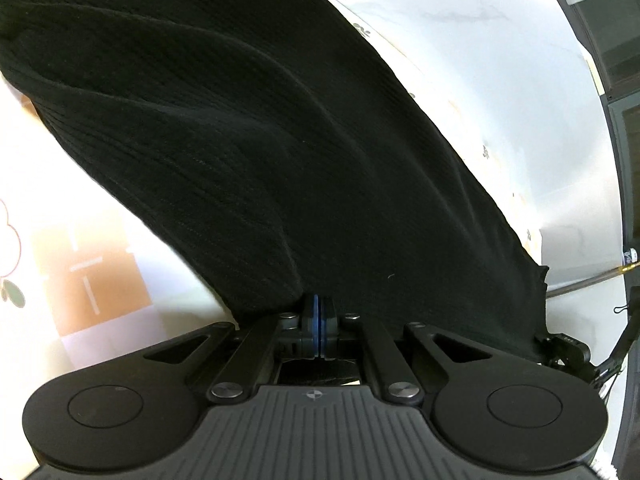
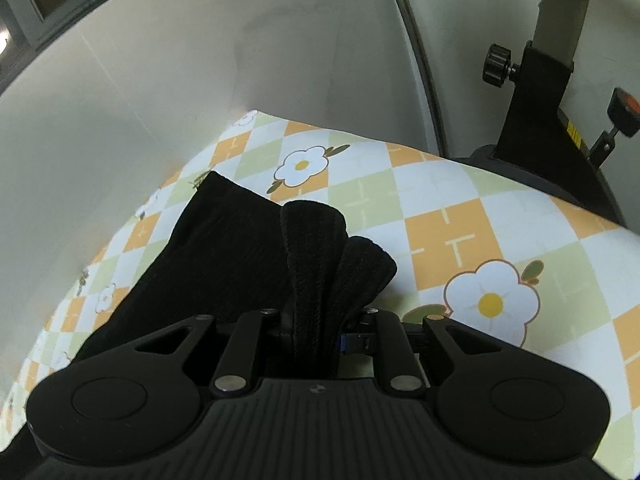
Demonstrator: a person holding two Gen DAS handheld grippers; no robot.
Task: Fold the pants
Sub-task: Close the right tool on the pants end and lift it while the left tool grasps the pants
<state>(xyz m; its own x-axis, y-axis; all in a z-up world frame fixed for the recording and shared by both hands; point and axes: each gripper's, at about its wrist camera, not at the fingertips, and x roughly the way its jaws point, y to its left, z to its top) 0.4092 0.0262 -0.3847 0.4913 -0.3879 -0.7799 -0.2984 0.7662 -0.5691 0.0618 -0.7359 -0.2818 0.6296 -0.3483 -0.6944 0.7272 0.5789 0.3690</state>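
Black ribbed fabric sits pinched in both sets of fingers. On the left gripper (image 1: 318, 312), the blue-edged fingers (image 1: 310, 320) are pressed fully together, with an edge of the pants (image 1: 248, 132) seemingly nipped between them, though the cloth hides the tips; from there the cloth fans outward and away, filling most of the left wrist view and hanging taut rather than lying slack. The right gripper (image 2: 316, 320) is clamped on a bunched, rolled band of the same garment (image 2: 224, 248), probably the waistband, which stands up in two folds past the fingers. Beyond it, the rest of the pants lies flat on the flower-and-check cloth (image 2: 460, 216) covering the desk. Holding two edges at once likely serves to lift and carry one half over the other.
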